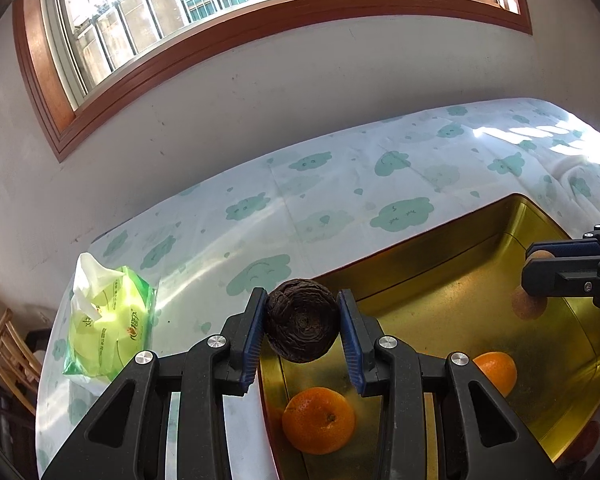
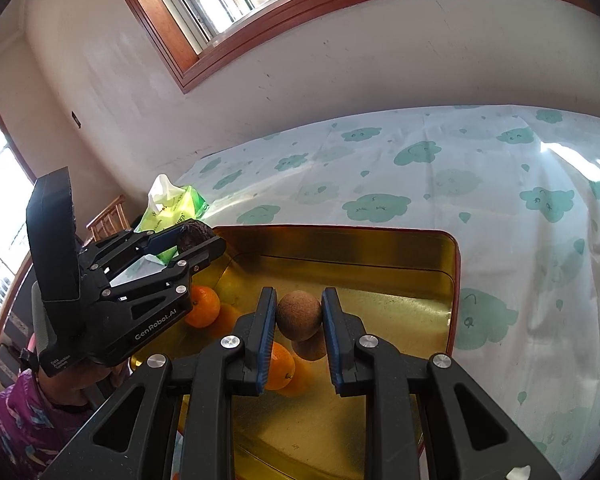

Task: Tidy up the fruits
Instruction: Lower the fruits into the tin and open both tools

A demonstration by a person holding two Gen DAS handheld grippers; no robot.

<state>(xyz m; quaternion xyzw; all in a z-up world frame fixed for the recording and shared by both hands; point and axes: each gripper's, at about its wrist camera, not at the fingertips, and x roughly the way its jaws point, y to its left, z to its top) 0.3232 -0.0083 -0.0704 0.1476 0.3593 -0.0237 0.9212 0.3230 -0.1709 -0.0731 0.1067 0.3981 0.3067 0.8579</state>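
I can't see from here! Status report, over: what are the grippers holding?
Left gripper shut on dark wrinkled fruit, over the gold tray's edge. Right gripper shut on brown round fruit above the tray. Two oranges already inside. Nothing blocking.

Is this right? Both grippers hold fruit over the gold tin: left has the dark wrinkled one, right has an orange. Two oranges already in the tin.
Not quite. The right gripper holds a round brown fruit, not an orange; the right wrist view shows it. The rest stands: the left gripper holds the dark wrinkled fruit, and two oranges lie in the gold tin.
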